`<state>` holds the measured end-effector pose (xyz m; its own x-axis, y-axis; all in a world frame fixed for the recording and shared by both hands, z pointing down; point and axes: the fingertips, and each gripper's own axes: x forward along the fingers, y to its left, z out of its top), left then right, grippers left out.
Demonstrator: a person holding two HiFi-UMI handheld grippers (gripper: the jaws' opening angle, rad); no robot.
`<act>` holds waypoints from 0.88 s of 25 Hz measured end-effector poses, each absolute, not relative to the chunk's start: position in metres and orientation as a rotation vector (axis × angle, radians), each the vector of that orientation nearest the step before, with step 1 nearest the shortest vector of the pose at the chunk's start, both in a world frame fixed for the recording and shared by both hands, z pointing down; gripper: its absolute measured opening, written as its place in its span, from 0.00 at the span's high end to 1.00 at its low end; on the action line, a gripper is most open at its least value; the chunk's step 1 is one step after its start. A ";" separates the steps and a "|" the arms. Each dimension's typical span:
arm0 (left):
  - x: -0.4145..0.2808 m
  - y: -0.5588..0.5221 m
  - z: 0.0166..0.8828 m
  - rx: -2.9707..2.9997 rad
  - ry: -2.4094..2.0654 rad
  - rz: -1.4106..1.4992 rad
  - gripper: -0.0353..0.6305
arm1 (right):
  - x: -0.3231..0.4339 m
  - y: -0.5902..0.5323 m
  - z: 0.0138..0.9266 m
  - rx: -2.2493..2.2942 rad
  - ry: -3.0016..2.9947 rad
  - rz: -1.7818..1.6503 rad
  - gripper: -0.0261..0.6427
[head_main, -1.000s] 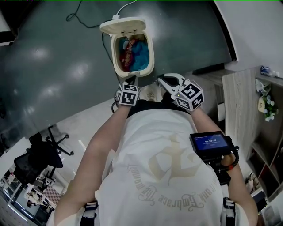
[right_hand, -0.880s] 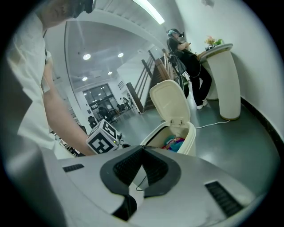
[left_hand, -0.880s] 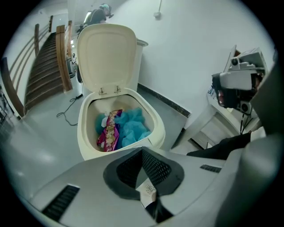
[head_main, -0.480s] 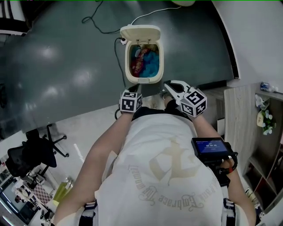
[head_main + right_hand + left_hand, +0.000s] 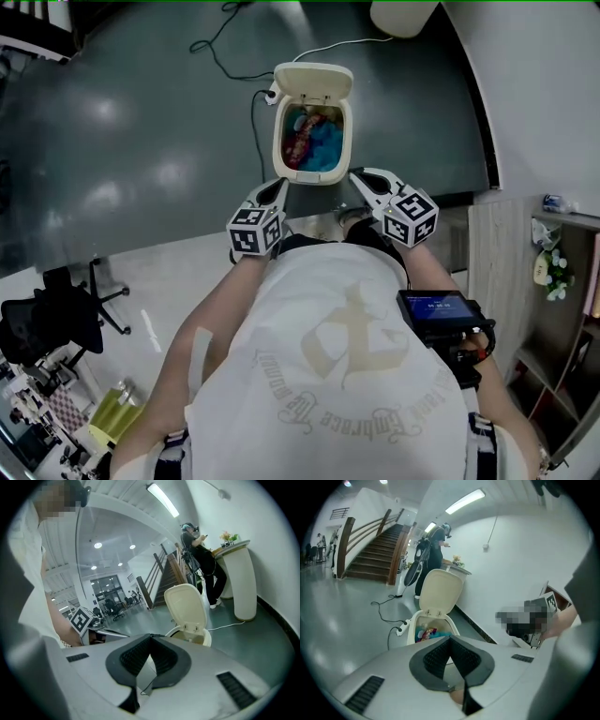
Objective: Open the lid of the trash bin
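Your left gripper (image 5: 450, 639) has its jaws closed together, gripping nothing. Beyond them you see the trash bin (image 5: 411, 631) with its lid (image 5: 440, 591) raised and colourful rubbish (image 5: 426, 633) inside.

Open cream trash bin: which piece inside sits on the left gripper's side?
The red patterned item; the blue crumpled item lies beside it, toward the right gripper.
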<state>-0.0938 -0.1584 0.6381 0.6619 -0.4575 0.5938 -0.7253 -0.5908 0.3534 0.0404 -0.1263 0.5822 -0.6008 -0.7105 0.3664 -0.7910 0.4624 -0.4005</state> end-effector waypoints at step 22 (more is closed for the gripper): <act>-0.106 -0.146 0.569 2.403 -0.949 0.343 0.92 | 0.041 -0.116 0.543 1.327 -2.638 0.721 0.95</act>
<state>-0.1063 -0.1463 0.5689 0.7209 -0.5576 0.4115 -0.6918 -0.6133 0.3811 0.0408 -0.1155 0.5434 -0.6146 -0.7317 0.2949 -0.7800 0.5076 -0.3660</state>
